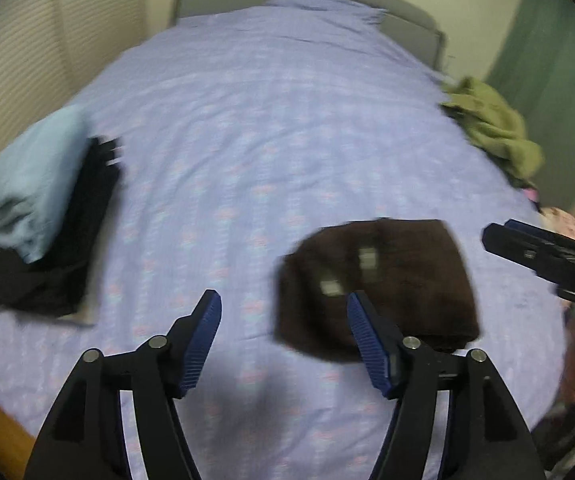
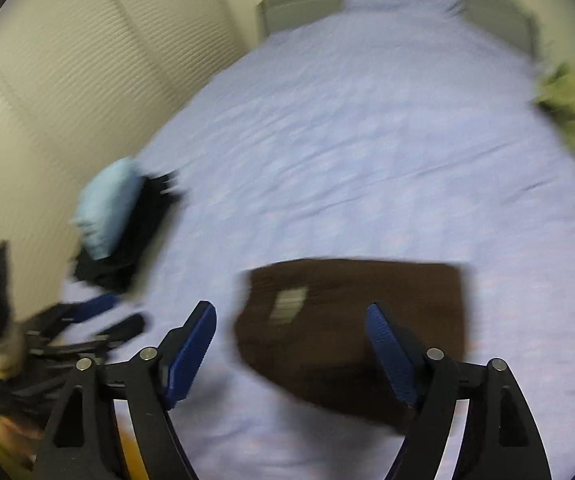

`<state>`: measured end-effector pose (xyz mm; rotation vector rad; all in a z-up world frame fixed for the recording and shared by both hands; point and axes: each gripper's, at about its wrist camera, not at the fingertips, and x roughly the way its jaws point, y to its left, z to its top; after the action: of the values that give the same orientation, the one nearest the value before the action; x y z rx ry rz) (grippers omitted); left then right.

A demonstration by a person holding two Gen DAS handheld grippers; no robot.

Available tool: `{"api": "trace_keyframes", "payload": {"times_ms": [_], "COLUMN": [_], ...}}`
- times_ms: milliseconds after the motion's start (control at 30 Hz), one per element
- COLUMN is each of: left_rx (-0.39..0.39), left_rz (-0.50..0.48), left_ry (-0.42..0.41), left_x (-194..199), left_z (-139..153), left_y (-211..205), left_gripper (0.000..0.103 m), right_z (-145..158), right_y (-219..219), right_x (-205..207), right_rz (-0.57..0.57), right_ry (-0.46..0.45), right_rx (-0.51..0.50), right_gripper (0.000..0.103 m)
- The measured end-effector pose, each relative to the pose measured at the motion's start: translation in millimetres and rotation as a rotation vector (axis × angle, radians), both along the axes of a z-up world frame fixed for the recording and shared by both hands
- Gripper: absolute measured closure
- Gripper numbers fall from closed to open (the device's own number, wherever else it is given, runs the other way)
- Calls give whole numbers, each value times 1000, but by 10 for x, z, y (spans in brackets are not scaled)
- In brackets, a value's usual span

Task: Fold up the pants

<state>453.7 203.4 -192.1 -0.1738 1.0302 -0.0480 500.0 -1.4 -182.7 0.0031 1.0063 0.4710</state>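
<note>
Dark brown pants (image 1: 387, 280) lie folded into a compact rectangle on the lilac bedspread (image 1: 267, 120), a pale label showing on top. My left gripper (image 1: 283, 304) hovers open above the bed just left of them, nothing between its blue pads. In the right wrist view the same folded pants (image 2: 351, 312) lie below my right gripper (image 2: 291, 316), which stands open and holds nothing. The right gripper's black and blue body (image 1: 543, 256) enters the left wrist view at the right edge. The left gripper (image 2: 99, 320) shows blurred at the lower left of the right wrist view.
A stack of folded clothes, light blue (image 1: 35, 192) over black (image 1: 55, 248), sits near the bed's left edge by a ribbed wall. A crumpled olive-green garment (image 1: 495, 128) lies at the right edge. A grey headboard (image 1: 407, 16) stands at the far end.
</note>
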Motion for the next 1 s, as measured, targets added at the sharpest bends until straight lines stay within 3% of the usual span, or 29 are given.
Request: {"api": "trace_keyframes", "payload": {"times_ms": [67,133,267,400,533,633,733,800,833,900,1000], "left_rx": [-1,8,11,25,22,83,149,115,79,-6,-72], "left_rz": [-70,-133,-228,-229,-206,-209,-199,-163,-141,-85,-48], "left_ry": [-16,-30,7,78,143,202,213,212,211,176,99], "left_x": [106,212,543,832,961,959,904,875,863,807,633], "left_z": [-15,-52,-270,-501,-707,-916,-1028,-991,-943,-749,-444], "left_y": [-228,-428,-719,-807,-875,-1015,-1119,-1060,-998,-832,-558], "left_gripper": [36,34,34,34,34,34,46,65,68,73,73], "right_z": [-98,-269,-574,-728,-823,-853,-878,-891,-898,-897,-865], "right_y": [-291,-562,-996,-1185,-1239,-1251,-1226,-1185,-1166,-1128,-1080], "right_x": [38,94,128,92,69,97,114,117,116,114,116], "right_rz": [-75,-143,-266,-328,-322,-315,-306,-291,-283,-271,-255], "right_ry": [-17,28,139,184,199,207,216,220,221,226,220], "right_rx": [-95,-143,-78,-55,-53,-51,-43,-44,-45,-37,-22], "right_gripper": [24,24,24,24,24,24,24,24,24,24,24]}}
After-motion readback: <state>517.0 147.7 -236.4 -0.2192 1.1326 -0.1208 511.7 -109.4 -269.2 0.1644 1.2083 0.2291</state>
